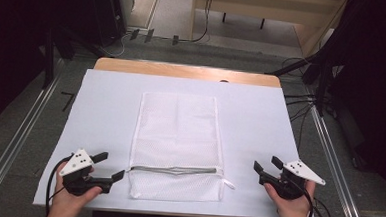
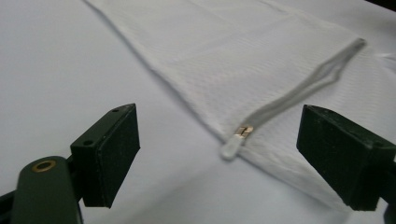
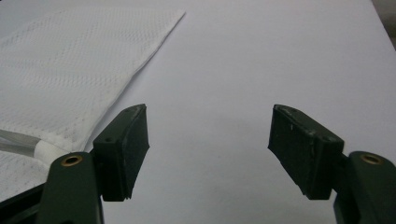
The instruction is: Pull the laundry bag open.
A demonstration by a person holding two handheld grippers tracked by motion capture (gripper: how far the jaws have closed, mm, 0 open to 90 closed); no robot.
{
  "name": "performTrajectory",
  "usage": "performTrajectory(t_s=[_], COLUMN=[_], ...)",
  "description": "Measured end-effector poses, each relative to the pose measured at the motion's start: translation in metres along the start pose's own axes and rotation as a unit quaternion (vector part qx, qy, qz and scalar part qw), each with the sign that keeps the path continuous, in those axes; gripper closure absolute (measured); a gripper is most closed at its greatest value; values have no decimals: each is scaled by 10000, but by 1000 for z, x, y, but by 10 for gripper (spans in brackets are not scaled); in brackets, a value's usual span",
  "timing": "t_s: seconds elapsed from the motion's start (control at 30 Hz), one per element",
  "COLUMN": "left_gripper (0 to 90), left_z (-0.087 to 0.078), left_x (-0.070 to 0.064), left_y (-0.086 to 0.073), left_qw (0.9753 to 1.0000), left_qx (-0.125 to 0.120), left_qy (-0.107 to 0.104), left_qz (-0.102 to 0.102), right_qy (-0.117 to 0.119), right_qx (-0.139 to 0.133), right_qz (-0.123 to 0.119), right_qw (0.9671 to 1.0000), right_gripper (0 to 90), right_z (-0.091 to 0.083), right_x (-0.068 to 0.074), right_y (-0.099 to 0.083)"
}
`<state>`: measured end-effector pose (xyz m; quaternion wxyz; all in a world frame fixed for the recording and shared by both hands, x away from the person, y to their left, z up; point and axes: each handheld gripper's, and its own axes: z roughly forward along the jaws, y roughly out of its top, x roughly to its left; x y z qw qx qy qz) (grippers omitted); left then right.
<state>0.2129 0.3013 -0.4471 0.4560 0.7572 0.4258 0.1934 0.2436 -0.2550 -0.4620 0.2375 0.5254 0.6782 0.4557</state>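
A white mesh zip bag [image 1: 177,137] lies flat in the middle of the table, its grey zipper [image 1: 174,169] running across near the front edge. My left gripper [image 1: 109,165] stands open just left of the bag's front corner, nothing between its jaws. In the left gripper view the zipper pull [image 2: 236,140] lies ahead between the open jaws [image 2: 219,158], on the bag [image 2: 243,56]. My right gripper [image 1: 267,164] stands open to the right of the bag, empty. In the right gripper view the bag [image 3: 65,70] lies to the left of the gripper [image 3: 209,149].
A pale sheet [image 1: 260,122] covers the wooden table [image 1: 183,69]. Metal rails [image 1: 14,144] run along the floor at both sides. Cables [image 1: 301,101] and dark stands sit beyond the right edge.
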Motion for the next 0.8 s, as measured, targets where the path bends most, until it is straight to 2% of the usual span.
performTrajectory(t_s=[0.07, 0.1, 0.13, 0.2, 0.33, 0.4, 0.47, 0.53, 0.6, 0.8], left_gripper=[134, 133, 127, 87, 65, 22, 21, 21, 21, 10], left_z=[-4, -5, -8, -12, -15, -16, -17, -17, -17, -14], left_x=[9, 12, 18, 27, 41, 50, 57, 60, 59, 56], left_y=[0, 1, 0, 0, -2, -3, -4, -5, -5, -4], left_qw=[9999, 9998, 9993, 9986, 9986, 9981, 9973, 9969, 9969, 9981], left_qx=[-70, -116, -252, -398, -477, -537, -555, -537, -522, -399], left_qy=[130, 104, -32, -139, 167, 178, 262, 289, 323, 318], left_qz=[-60, -153, -269, -323, -137, -236, -410, -497, -497, -350], right_qy=[-9, -1, -2, -16, 13, 80, 158, 120, 49, 13], right_qx=[-24, -28, -33, -60, -60, -23, -12, -35, -27, 45], right_qz=[3, 4, -11, 9, -7, -53, -113, -202, -231, -271], right_qw=[10000, 10000, 10000, 10000, 10000, 10000, 9998, 9997, 9997, 9996], right_gripper=[293, 292, 290, 282, 246, 221, 205, 184, 177, 171], right_z=[-1, -1, -1, -3, -4, -5, -6, -6, -5, -3], right_x=[-1, -2, -3, -4, -7, -8, -8, -6, -5, -4], right_y=[0, 0, 0, 1, 1, 1, 1, 1, 1, -1])
